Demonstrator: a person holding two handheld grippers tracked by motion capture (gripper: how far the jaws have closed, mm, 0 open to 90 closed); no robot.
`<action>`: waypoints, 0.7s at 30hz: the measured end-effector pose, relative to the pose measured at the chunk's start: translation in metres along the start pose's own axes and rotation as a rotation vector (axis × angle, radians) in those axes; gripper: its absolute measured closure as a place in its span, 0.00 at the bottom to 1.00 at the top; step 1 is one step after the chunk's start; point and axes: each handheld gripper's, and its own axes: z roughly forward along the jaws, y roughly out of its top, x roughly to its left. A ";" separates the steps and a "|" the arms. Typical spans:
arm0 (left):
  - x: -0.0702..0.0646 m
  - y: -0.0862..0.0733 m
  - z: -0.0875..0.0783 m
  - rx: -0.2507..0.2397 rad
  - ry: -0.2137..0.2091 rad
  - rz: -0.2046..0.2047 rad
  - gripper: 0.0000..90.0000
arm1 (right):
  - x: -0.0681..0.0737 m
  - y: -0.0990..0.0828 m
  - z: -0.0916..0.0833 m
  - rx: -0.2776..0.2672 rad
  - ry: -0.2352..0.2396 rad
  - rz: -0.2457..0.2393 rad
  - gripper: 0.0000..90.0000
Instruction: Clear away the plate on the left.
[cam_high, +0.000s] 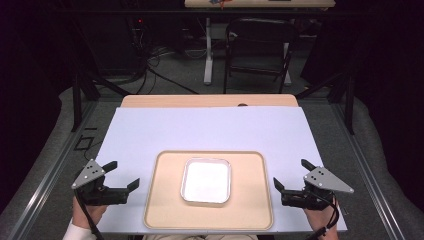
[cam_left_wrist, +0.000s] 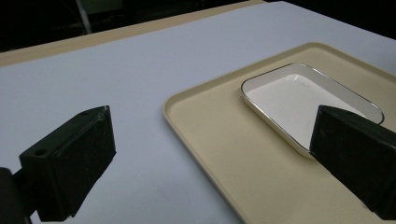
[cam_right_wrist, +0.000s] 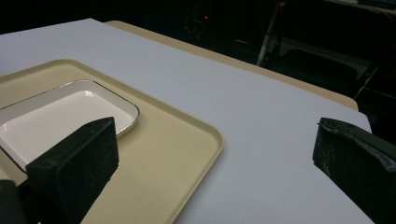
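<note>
Between the left claw (cam_high: 122, 173) and the right claw (cam_high: 292, 174), both spread wide, sits a shallow beige plastic tray (cam_high: 165, 210) holding a low white rectangular dish with a metal rim (cam_high: 206, 180). Beyond both claws the desk's pale lavender sheet (cam_high: 200, 130) lies bare, and each claw has open sheet under it beside the tray.

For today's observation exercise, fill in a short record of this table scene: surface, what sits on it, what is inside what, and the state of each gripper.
surface: white sheet over a wooden table
tray: beige tray, near the table's front edge, centred
dish: white rectangular dish, empty, resting on the tray's middle
left gripper: open, left of the tray, holding nothing
right gripper: open, right of the tray, holding nothing
</note>
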 end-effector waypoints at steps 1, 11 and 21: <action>0.002 -0.002 -0.002 0.002 0.000 -0.005 0.00 | -0.001 -0.002 -0.001 0.004 -0.003 0.000 0.00; 0.011 -0.018 -0.011 0.000 0.027 -0.057 0.00 | -0.006 -0.017 -0.006 0.066 -0.003 0.025 0.00; 0.016 -0.030 -0.005 0.019 0.018 -0.092 0.00 | -0.007 -0.023 -0.003 0.102 0.006 0.039 0.00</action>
